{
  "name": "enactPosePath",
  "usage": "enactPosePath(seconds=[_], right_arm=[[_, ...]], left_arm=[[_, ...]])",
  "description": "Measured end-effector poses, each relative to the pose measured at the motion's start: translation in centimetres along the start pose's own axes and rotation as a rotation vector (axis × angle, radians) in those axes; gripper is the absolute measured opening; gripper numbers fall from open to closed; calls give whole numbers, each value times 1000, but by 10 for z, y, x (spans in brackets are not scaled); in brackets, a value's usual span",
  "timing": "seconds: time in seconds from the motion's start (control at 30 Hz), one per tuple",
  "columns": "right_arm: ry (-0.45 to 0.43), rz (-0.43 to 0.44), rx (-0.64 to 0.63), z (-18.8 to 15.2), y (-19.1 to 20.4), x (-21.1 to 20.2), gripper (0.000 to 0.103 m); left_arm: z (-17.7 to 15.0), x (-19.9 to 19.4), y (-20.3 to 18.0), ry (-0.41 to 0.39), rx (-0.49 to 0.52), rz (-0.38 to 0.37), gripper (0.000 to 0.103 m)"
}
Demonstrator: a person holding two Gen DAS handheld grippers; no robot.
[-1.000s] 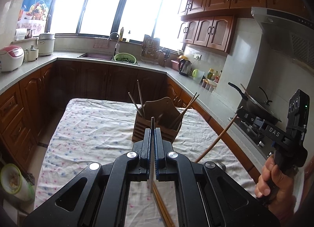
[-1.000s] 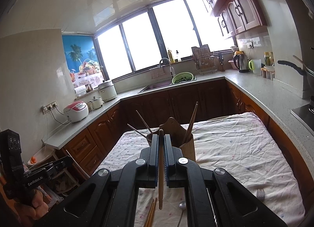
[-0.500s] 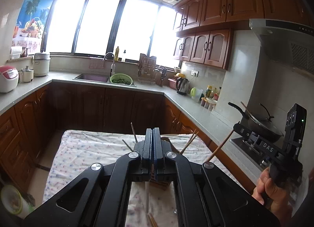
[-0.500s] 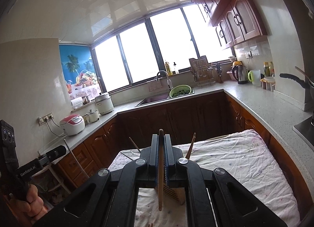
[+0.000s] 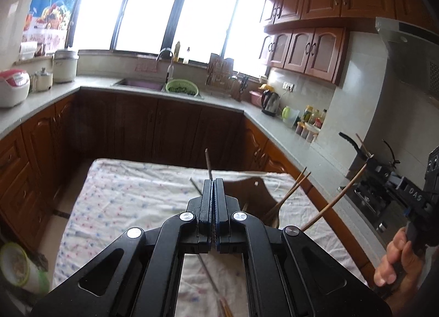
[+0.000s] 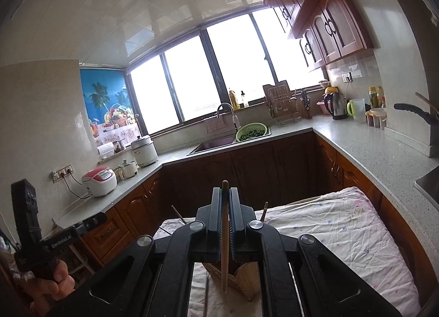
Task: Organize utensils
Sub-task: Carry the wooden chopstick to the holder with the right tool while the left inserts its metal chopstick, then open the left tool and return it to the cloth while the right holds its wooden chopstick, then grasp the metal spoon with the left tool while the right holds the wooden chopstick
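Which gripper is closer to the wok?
Right. The right gripper is just in front of the wok; the left gripper is farther left, over the table by the utensil holder.

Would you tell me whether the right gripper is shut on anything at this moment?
Shut: the right gripper clamps a wooden chopstick between its pads, above the wooden holder.

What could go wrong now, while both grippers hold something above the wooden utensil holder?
1. The right gripper pinches a wooden chopstick near its upper end, so the long free part may swing and miss the utensil holder.
2. The chopsticks already in the holder lean outward; the descending stick could knock them.
3. The left gripper pinches only a thin stick, which may slip.
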State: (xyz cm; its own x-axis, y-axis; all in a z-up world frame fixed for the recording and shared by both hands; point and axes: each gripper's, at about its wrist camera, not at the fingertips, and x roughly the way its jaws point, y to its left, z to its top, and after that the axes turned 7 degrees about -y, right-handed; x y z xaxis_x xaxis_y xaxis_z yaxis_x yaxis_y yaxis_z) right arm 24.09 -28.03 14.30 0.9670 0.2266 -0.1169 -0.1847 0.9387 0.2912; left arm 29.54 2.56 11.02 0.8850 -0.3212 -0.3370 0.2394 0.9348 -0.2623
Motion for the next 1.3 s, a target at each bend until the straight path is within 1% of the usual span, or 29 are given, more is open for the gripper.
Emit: enactPosePath(seconds=[0.17,0.3,0.47,0.53,0.6,0.7,0.73,0.77,0.8,0.83,0.97,1.03,1.1,1.13,1.2,1.27,1.3], right_arm=[[21,6,31,-13,-6,-12,4],[45,6,49,-23,-9,-21,4],[58,-8,75,-32,-18,-28,4],[64,-13,79,-34,-21,-28,4],[71,-19,83,-37,-24,-27,4],[78,-30,92,-40,-31,-30,4],[77,-34,97,-40,-34,-32,4],[76,-38,102,-41,-38,-35,4],[76,-41,107,-42,-40,-38,4],[76,-43,111,-43,-42,-40,4],[86,-48,119,-48,-47,-50,4],[95,-49,127,-52,-48,-54,4],[100,-50,139,-55,-49,-59,4],[102,-50,144,-57,-49,-61,4],[105,-51,151,-58,-50,-65,4],[104,-49,155,-59,-49,-69,4],[102,-48,154,-59,-48,-72,4]], left_arm=[[-49,22,14,159,-41,15,0],[-78,58,21,264,-58,59,0],[-100,120,34,353,-64,109,5],[-106,141,40,386,-84,110,5],[-113,149,42,405,-99,101,5],[-123,139,37,411,-92,81,10],[-128,134,35,419,-87,76,16],[-133,127,34,429,-91,68,28],[-137,119,32,435,-97,60,36],[-143,109,29,440,-96,52,46],[-162,76,9,460,-64,27,46],[-171,67,-2,470,-42,32,46],[-183,65,-14,484,6,40,46],[-190,66,-20,500,29,48,46],[-202,69,-27,521,77,86,46],[-218,72,-29,558,115,114,42],[-220,66,-33,520,158,128,44]])
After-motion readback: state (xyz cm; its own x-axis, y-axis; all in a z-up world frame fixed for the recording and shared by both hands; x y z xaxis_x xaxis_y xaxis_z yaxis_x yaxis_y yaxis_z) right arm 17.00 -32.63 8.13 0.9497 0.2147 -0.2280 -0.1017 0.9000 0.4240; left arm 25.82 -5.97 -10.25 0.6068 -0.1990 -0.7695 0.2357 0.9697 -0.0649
